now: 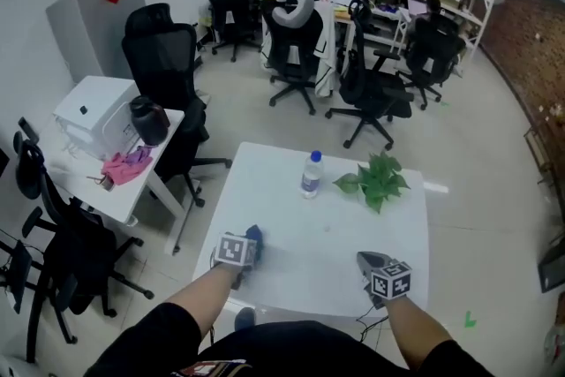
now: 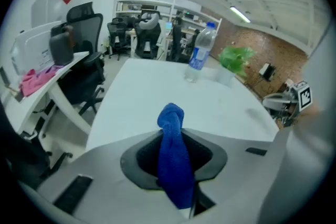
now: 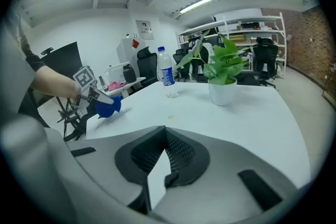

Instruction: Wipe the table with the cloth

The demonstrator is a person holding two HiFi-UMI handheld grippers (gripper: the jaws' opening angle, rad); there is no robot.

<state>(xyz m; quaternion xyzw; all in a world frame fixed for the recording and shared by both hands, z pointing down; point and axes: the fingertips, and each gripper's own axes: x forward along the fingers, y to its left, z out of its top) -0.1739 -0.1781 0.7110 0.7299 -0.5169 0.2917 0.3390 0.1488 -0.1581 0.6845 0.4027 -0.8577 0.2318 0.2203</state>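
Step, as I judge it: cloth gripped, wiping not yet begun.

Left claw (image 2: 178,162) is clamped on the blue cloth (image 2: 171,115), a soft, nappy fold bunched between the pads with its end poking past the tips. Right claw (image 3: 165,131) has its jaws together, with nothing in them.

Desk (image 1: 291,278) below both is white, smooth and flat.

Next: press cloth down ahead of left claw and sweep, stopping short of the clear plastic bottle (image 1: 311,174) beyond.

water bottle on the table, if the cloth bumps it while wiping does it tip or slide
The bottle stands tall and narrow on the table, so a nudge up high would probably tip it; a low push may just slide it. It looks like thin clear plastic, likely light, though how full it is cannot be told. Once down, it would probably roll.
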